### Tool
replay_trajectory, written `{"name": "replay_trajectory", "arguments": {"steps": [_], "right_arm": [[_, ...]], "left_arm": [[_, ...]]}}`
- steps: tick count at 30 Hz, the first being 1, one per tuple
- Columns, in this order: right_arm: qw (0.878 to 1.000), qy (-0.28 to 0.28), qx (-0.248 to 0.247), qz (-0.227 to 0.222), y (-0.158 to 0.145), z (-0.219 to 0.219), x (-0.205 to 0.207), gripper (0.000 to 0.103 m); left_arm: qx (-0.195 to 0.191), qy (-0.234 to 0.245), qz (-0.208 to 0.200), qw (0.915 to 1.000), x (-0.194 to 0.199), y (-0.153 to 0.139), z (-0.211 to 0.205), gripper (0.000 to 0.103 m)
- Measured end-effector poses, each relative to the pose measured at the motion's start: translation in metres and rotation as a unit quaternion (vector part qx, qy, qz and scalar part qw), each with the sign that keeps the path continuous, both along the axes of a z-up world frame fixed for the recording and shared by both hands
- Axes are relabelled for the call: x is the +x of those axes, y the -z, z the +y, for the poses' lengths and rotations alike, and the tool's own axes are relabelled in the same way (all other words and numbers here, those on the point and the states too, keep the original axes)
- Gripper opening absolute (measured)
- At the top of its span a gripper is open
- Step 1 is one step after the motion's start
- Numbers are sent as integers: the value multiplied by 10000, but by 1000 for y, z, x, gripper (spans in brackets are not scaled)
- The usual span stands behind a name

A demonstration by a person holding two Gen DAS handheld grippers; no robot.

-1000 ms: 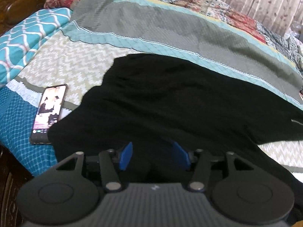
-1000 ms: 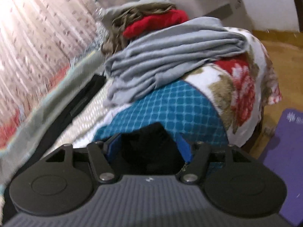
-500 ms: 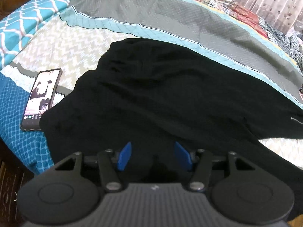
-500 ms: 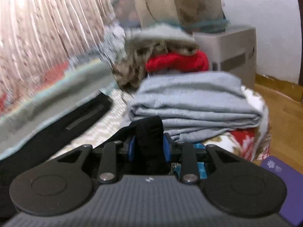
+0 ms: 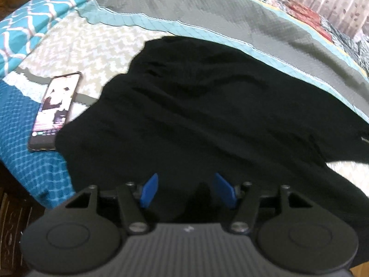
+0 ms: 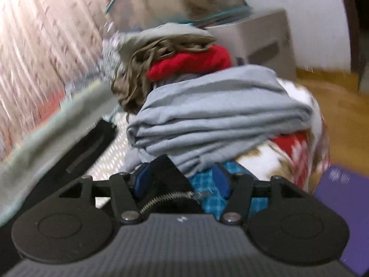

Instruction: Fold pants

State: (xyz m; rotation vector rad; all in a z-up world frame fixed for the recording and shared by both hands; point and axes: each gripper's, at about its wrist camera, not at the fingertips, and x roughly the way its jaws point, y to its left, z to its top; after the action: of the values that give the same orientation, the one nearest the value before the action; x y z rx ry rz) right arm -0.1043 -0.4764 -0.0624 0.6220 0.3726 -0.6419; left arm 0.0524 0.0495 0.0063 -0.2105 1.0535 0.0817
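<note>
Black pants (image 5: 207, 115) lie spread across the bed, their near edge under my left gripper (image 5: 185, 180). Its jaws are opening, and the blue pads (image 5: 150, 191) stand apart above the dark cloth without pressing on it. In the right wrist view a black end of the pants with a metal zipper (image 6: 166, 180) sits between the jaws of my right gripper (image 6: 182, 173). These jaws are opening too. The cloth leans on the left pad (image 6: 141, 181) and is clear of the right one. A black pant leg (image 6: 76, 159) stretches away at the left.
A lit phone (image 5: 55, 113) lies left of the pants near the bed's edge. A grey quilt (image 5: 207, 20) borders the far side. A stack of folded grey cloth (image 6: 219, 120) and a red garment (image 6: 191, 62) sit ahead of the right gripper. A purple mat (image 6: 341, 207) lies on the floor.
The right gripper, shut on the black cloth half a second ago, has spread its jaws and risen a little. The left jaws have widened slightly over the pants.
</note>
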Motion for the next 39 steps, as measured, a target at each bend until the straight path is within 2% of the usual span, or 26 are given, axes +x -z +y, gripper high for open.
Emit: {"name": "replay_trajectory", "arguments": {"steps": [2,4,6,8,10,12,15,18,20,22,25,27,29,30,31,33,35,39], "right_arm": [[9976,163,542,-392,9,-7,-22,61],[9891,262,1226,-769,24,-13,-38,61],[9720,279,1956,-1271,41,-12,-53,61],[9549,325,2409,-1707,55,-6,-64,61],[9457,433,2639,-1849,64,-1,-70,61],[9427,503,2726,-1858,70,1,-69,60],[9403,384,2852,-1820,73,1,-57,49],[9519,351,2651,-1495,67,3,-45,26],[9596,387,2415,-1392,58,5,-44,19],[9723,616,1847,-1295,40,6,-51,10],[9802,910,1331,-1152,21,1,-56,10],[9914,847,875,-470,20,5,-39,12],[9941,894,584,183,27,10,-24,16],[9930,1035,474,302,28,11,-23,18],[9914,1200,450,251,27,11,-27,27],[9876,1484,514,-41,23,12,-43,36],[9866,1553,465,-174,19,14,-48,36],[9915,1193,262,-440,-5,26,-45,36]], "left_arm": [[-16,104,65,9999,1,4,-6,57],[-51,166,121,9998,1,8,-10,57],[-70,189,130,9997,0,8,-11,57],[-61,186,111,9997,-2,8,-12,57],[-60,157,106,9998,-4,7,-9,57],[-63,122,110,9998,-5,6,-8,58],[-83,103,107,9999,-7,5,-7,58],[-102,98,102,9998,-9,4,-8,58],[-90,99,90,9999,-10,3,-8,58],[-62,83,77,9999,-11,1,-6,59],[-34,48,78,10000,-10,2,-4,60],[-53,52,140,9999,-9,4,-4,60],[-87,73,173,9998,-9,5,-3,60],[-88,102,169,9998,-10,5,-3,60],[-64,126,155,9998,-10,5,-2,60],[-7,135,149,9998,-10,5,0,60],[6,92,183,9998,-8,7,3,60],[-6,89,272,9996,-1,13,2,60]]}}
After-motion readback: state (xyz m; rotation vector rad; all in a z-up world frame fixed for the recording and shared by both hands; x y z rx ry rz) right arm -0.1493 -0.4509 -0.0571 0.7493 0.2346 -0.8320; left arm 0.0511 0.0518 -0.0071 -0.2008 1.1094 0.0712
